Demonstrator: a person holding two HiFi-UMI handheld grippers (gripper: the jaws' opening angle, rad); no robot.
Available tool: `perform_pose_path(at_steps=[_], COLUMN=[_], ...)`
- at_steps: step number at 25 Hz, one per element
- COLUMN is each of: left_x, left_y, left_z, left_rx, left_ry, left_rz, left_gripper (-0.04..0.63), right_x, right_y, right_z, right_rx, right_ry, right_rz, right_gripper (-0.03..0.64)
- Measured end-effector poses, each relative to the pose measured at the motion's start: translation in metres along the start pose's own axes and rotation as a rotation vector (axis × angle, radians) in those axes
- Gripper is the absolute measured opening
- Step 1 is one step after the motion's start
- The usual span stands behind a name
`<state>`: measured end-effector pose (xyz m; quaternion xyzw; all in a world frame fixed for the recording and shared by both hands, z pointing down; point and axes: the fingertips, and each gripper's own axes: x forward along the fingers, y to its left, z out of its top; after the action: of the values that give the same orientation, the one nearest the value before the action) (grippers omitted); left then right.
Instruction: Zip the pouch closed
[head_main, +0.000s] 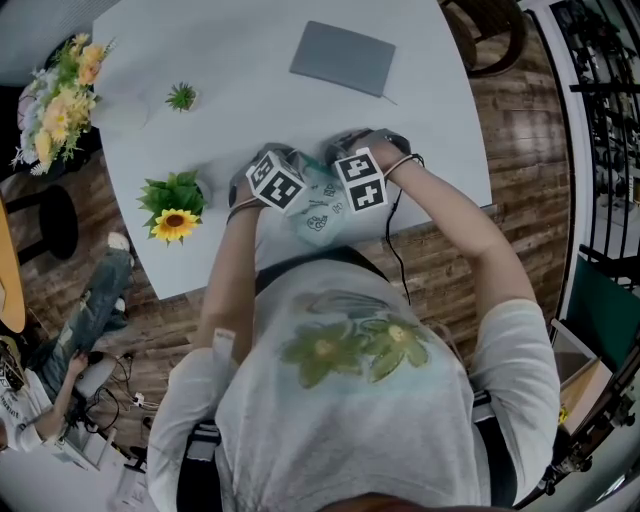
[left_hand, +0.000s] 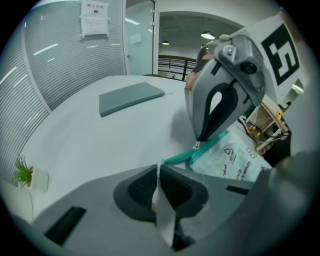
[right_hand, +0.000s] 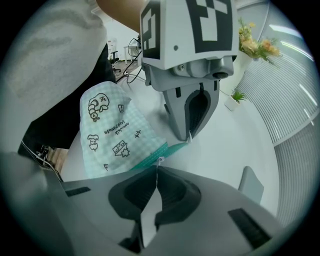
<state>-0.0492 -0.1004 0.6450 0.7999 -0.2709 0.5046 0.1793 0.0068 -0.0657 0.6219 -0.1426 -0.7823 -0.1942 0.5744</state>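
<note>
**A:** Nearest the head camera is the person's shirt (head_main: 350, 370). Just beyond it the pouch (head_main: 322, 222) lies at the near edge of the tabletop (head_main: 250, 100).

**B:** And how is it held?

**A:** The left tongs (left_hand: 159, 167) are pressed together on the end of the teal zip band (left_hand: 180, 156), I'd say to anchor it and keep it taut. The right tongs (right_hand: 158, 164) are pinched on what looks like the slider pull (right_hand: 160, 160). With the band stretched straight, the slider should run without snagging.

**B:** Any room to move?

**A:** Only a short run of band shows between the two tips, so I judge there is little travel left. To either side the tabletop is bare. The grey pad (head_main: 343, 58), the sunflower (head_main: 175, 222) and the small plant (head_main: 181, 97) all sit well apart. The near edge, close by the pouch, is the one to mind.
</note>
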Motion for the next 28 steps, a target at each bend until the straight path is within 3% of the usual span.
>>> perform_pose_path(at_steps=[28], left_x=[0.0001], left_y=[0.0003], left_z=[-0.0006], left_rx=[-0.005], left_ry=[0.003], left_rz=[0.015], left_gripper=[0.026], right_x=[-0.0009], right_y=[0.0072], right_z=[-0.0037], right_rx=[-0.009], right_ry=[0.025], right_rz=[0.017], right_gripper=[0.018])
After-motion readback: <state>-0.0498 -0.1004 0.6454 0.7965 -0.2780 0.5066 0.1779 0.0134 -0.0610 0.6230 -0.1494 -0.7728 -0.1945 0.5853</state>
